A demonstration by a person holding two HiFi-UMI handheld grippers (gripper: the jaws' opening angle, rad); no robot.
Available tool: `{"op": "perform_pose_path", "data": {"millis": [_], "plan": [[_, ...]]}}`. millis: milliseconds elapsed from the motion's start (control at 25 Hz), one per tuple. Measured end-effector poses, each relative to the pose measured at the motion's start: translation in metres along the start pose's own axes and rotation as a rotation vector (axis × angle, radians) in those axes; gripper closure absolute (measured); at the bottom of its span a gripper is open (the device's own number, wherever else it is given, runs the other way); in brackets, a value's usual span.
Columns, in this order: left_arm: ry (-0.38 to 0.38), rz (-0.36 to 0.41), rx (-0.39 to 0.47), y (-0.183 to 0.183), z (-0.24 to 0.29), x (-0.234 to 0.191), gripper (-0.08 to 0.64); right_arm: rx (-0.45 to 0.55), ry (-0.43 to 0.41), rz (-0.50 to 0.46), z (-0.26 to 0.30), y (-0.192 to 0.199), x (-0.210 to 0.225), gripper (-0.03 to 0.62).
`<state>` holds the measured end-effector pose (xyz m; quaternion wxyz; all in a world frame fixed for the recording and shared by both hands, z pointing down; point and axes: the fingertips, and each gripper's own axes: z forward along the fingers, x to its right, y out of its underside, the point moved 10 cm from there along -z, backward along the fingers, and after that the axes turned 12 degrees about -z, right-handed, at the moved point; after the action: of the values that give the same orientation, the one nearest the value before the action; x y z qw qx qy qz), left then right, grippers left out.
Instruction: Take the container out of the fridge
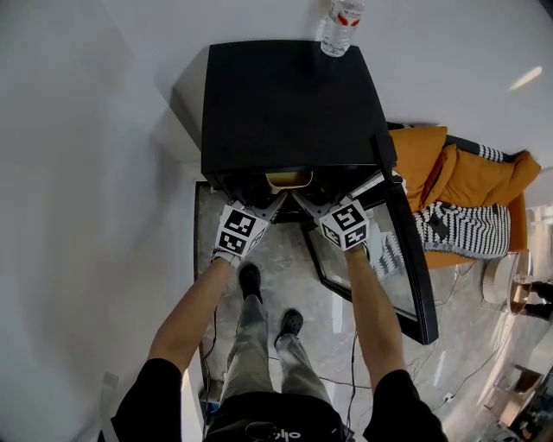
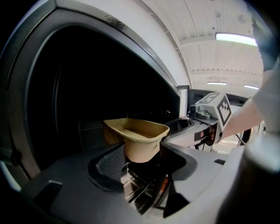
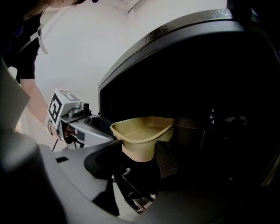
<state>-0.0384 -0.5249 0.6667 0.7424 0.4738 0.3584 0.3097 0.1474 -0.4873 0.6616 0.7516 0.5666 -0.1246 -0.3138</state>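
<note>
A tan, tub-shaped container point(image 1: 289, 179) sits just inside the open black fridge point(image 1: 285, 104), at the front of a wire shelf. My left gripper point(image 1: 270, 204) reaches in from the left and my right gripper point(image 1: 304, 202) from the right. In the left gripper view the container point(image 2: 135, 131) stands between the jaws of the left gripper point(image 2: 142, 159), its lower body touching both pads. In the right gripper view the container point(image 3: 142, 131) is likewise wedged between the jaws of the right gripper point(image 3: 140, 157). Each gripper holds one near corner.
The fridge door point(image 1: 406, 268) hangs open to the right, close by my right arm. A plastic bottle point(image 1: 341, 26) stands on the fridge top at the back. An orange seat with striped cloth point(image 1: 458, 190) lies beyond the door. The person's feet stand on the marble floor point(image 1: 276, 268).
</note>
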Motion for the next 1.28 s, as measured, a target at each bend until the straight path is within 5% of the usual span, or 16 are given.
{"op": "perform_pose_path", "data": {"millis": [520,1280], "plan": [[-0.01,0.031,0.005,0.009,-0.006,0.023,0.316,-0.003,0.051,0.024,-0.023,0.003,-0.019,0.348],[-0.054,0.071,0.049,0.01,-0.09,0.126,0.316,0.047,0.047,0.012,-0.122,-0.024,-0.094,0.35]]}}
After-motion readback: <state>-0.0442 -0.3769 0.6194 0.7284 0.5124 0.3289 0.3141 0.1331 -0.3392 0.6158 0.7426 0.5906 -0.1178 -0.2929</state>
